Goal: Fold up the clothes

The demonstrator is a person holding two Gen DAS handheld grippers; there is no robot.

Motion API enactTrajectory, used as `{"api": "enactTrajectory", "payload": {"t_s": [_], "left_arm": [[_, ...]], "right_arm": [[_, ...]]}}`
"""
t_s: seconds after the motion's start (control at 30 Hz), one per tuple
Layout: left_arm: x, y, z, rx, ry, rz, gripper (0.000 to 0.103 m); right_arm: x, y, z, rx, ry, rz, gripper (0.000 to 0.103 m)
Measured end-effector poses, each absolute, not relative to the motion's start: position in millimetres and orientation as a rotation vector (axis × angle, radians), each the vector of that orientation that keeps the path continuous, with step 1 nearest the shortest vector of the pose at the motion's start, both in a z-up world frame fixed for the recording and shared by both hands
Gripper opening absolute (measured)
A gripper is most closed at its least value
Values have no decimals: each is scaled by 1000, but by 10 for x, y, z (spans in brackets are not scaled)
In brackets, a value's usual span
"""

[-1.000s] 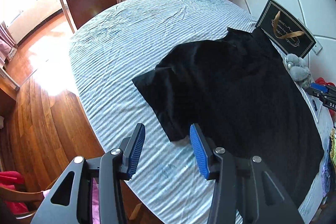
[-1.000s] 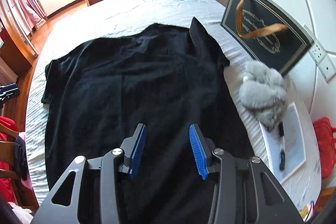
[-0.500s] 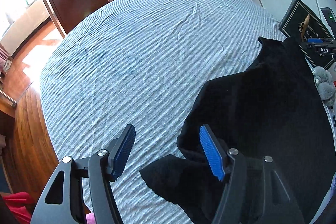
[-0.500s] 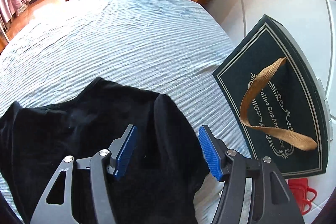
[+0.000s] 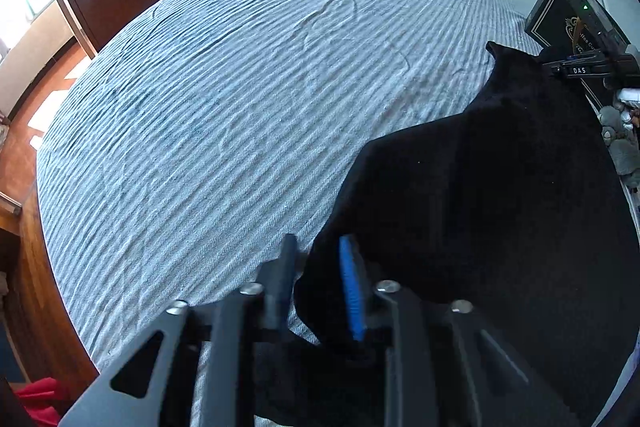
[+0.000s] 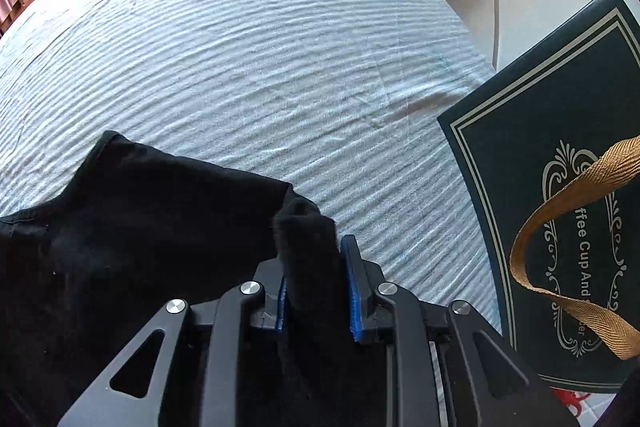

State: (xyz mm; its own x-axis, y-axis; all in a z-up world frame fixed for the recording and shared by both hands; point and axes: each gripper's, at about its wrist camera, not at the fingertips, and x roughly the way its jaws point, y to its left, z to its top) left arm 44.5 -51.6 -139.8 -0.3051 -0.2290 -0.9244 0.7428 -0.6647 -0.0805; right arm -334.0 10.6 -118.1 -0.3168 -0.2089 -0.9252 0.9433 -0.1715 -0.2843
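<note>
At lower centre of each view, the left gripper [image 5: 316, 287] and right gripper [image 6: 316, 287] jaws pinch bunched black T-shirt [image 5: 480, 207] fabric above the striped surface [image 5: 220, 107].

Both wrist views close, looking down over striped tablecloth [image 5: 208, 131].

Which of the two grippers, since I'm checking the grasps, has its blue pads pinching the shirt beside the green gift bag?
The right gripper: its jaws clamp a bunched shirt corner next to the green gift bag. The left gripper grips the opposite side.
</note>
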Motion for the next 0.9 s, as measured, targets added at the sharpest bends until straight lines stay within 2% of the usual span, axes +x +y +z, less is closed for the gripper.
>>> {"api": "enactTrajectory", "payload": {"t_s": [0.07, 0.23, 0.33, 0.43, 0.53, 0.57, 0.6, 0.63, 0.67, 0.7, 0.73, 0.8, 0.9], "left_arm": [[476, -464, -1380, 1287, 666, -2026, 2], [796, -517, -1059, 1145, 627, -2005, 1], [1030, -608, -704, 1048, 462, -1956, 0], [1206, -849, -577, 1029, 556, -1973, 0], [1092, -924, -716, 1076, 699, -2022, 1], [1017, -905, -795, 1109, 721, -2035, 4], [936, -868, -867, 1132, 730, -2046, 12], [867, -833, -928, 1149, 744, -2052, 16], [799, -798, -989, 1165, 757, -2059, 22], [731, -771, -1046, 1182, 769, -2065, 30], [666, -764, -1095, 1198, 777, -2069, 33], [554, -746, -1173, 1229, 791, -2082, 40], [443, -715, -1246, 1260, 789, -2090, 42]], "right_arm": [[-3276, 134, -1126, 903, 1203, -1655, 11], [-2998, 198, -686, 628, 1181, -1707, 10], [-2924, 188, -402, 511, 1100, -1741, 10], [-2956, 100, -157, 474, 988, -1783, 10], [-3097, -64, -186, 573, 957, -1821, 10], [-3142, -101, -229, 614, 950, -1820, 11], [-3166, -105, -289, 653, 940, -1799, 13], [-3160, -100, -346, 674, 940, -1775, 22], [-3137, -98, -398, 683, 954, -1755, 38], [-3120, -95, -448, 690, 973, -1738, 45], [-3110, -91, -498, 696, 997, -1726, 52], [-3110, -81, -567, 721, 1022, -1689, 53], [-3155, -78, -683, 774, 1046, -1632, 59]]}}
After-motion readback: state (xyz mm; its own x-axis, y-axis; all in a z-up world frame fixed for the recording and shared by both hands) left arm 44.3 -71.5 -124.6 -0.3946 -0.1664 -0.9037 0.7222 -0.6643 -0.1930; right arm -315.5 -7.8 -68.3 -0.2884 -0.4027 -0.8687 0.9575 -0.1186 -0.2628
